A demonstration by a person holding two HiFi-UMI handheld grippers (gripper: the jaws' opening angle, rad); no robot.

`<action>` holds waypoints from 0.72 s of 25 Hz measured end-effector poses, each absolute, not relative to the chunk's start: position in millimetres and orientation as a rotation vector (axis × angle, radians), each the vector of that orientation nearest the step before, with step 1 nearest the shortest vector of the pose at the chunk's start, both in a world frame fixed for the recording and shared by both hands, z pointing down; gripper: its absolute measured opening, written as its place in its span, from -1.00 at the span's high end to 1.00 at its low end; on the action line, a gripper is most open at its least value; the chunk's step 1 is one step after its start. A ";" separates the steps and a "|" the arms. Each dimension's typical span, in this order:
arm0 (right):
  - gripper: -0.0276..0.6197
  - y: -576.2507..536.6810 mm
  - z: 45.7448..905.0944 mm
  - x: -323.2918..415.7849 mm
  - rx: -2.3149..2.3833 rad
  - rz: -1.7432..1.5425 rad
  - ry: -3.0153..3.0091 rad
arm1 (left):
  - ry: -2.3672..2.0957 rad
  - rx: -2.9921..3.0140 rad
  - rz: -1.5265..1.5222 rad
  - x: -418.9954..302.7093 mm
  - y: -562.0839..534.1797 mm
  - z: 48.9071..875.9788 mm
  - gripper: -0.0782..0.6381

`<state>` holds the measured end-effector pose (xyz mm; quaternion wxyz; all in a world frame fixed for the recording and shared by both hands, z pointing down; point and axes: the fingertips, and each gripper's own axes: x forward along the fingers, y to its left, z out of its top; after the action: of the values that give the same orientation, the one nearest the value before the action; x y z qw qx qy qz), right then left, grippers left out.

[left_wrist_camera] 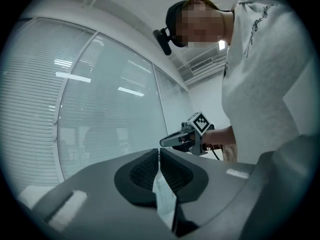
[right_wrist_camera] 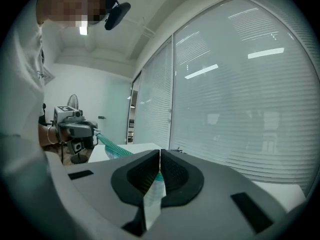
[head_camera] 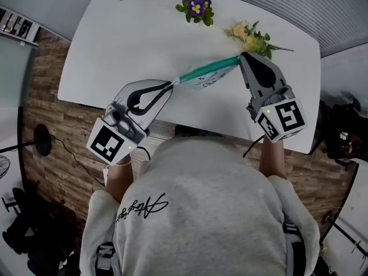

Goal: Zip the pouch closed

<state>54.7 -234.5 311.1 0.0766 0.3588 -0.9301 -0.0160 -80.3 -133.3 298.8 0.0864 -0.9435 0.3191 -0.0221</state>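
Observation:
A clear pouch (head_camera: 211, 78) with a teal zipper strip (head_camera: 207, 69) hangs stretched between the two grippers, above the white table (head_camera: 126, 45). My left gripper (head_camera: 171, 84) is shut on the pouch's left end, and pale pouch material (left_wrist_camera: 163, 194) shows between its closed jaws. My right gripper (head_camera: 242, 57) is shut on the right end, with pouch material (right_wrist_camera: 152, 199) pinched between its jaws. In the right gripper view the teal zipper (right_wrist_camera: 112, 145) runs across to the left gripper (right_wrist_camera: 75, 126). From the left gripper view the right gripper (left_wrist_camera: 187, 136) is seen opposite. Whether a zipper pull is held is hidden.
A bunch of purple flowers (head_camera: 196, 7) and a bunch of yellow flowers (head_camera: 250, 36) lie at the table's far side. The near table edge is just in front of the person's body. Windows with blinds (right_wrist_camera: 240, 99) fill the background.

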 end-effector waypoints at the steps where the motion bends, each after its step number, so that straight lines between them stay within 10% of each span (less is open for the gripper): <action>1: 0.89 -228.1 310.9 55.1 1.045 -0.061 -2.779 | 0.934 -2.802 -0.102 -80.4 -130.4 300.0 0.75; 18: 0.89 -231.1 372.4 68.4 0.893 0.061 -2.600 | 1.064 -2.883 -0.385 -63.2 -151.4 356.7 0.75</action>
<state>68.4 -231.1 372.4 0.1945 0.3187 -0.9274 0.0217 -63.2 -151.4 356.7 0.0222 -0.9307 0.3434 -0.1242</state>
